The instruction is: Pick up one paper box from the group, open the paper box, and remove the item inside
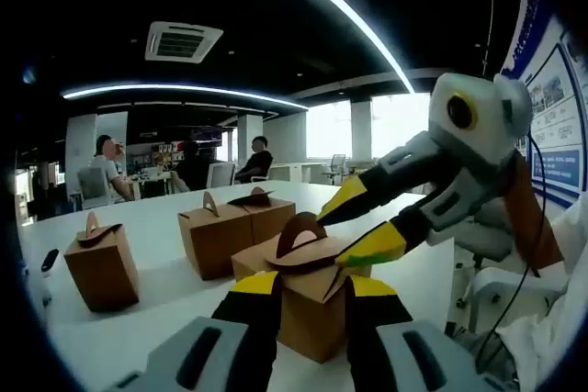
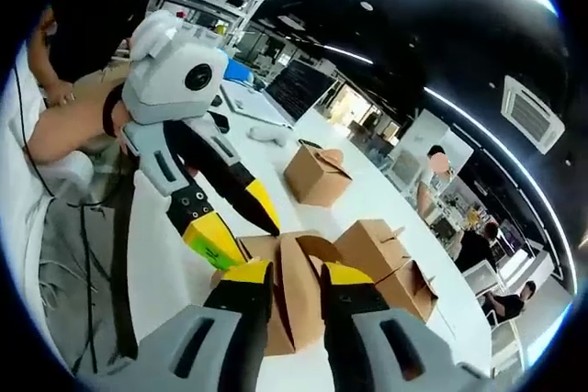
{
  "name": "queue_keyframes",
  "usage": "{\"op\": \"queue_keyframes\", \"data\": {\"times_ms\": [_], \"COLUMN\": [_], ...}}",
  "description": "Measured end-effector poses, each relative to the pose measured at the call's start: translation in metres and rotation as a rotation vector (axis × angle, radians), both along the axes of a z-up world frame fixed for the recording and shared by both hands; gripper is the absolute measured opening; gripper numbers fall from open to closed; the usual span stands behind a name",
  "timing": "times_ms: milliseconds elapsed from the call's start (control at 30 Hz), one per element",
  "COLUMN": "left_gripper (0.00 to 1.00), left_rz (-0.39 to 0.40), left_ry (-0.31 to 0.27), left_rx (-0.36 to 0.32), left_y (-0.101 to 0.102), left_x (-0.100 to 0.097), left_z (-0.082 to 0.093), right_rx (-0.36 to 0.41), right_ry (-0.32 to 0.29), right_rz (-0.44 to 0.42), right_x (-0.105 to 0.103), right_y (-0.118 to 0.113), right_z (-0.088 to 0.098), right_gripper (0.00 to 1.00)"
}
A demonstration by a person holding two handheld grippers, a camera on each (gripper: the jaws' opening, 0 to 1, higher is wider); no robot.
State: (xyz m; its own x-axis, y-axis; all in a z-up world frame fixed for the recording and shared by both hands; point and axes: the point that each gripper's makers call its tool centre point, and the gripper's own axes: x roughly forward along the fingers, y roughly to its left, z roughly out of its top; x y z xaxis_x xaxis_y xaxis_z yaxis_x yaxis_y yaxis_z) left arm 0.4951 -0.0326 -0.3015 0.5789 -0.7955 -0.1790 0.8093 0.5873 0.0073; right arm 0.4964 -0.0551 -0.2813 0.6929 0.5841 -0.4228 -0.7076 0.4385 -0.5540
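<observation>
— What do we see ahead of our right tongs (image 2: 292, 274)?

— Their yellow tips stand on either side of a brown paper box (image 2: 292, 296) on the white worktop (image 2: 165, 263); we cannot tell whether they grip it.

— And the left tongs (image 2: 241, 231)?

— They reach in from the left, tips apart at the same box's top.

— Anything beyond?

— A lone box (image 2: 315, 174), and two more boxes (image 2: 386, 268) close together.

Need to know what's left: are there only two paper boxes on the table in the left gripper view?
No: four show on the white table: the near box, a touching pair, and a lone box.
</observation>
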Motion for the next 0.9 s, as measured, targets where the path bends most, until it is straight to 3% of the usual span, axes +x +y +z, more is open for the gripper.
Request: {"op": "queue_keyframes", "data": {"times_ms": [400, 900], "left_gripper": [0.29, 0.29], "left_rz": [0.0, -0.002], "left_ry": [-0.001, -0.001], "left_rx": [0.0, -0.003], "left_y": [-0.0007, -0.0003], "left_x": [-0.0001, 0.0003], "left_z": [-0.0004, -0.0003], "right_rx": [-0.056, -0.057], "right_ry": [-0.027, -0.019], "right_rz": [-0.022, -0.024], "right_x": [0.0058, 0.0075], "right_y": [-0.0011, 0.0012], "right_z": [-0.0057, -0.008], "right_gripper": [0.22, 0.14]}}
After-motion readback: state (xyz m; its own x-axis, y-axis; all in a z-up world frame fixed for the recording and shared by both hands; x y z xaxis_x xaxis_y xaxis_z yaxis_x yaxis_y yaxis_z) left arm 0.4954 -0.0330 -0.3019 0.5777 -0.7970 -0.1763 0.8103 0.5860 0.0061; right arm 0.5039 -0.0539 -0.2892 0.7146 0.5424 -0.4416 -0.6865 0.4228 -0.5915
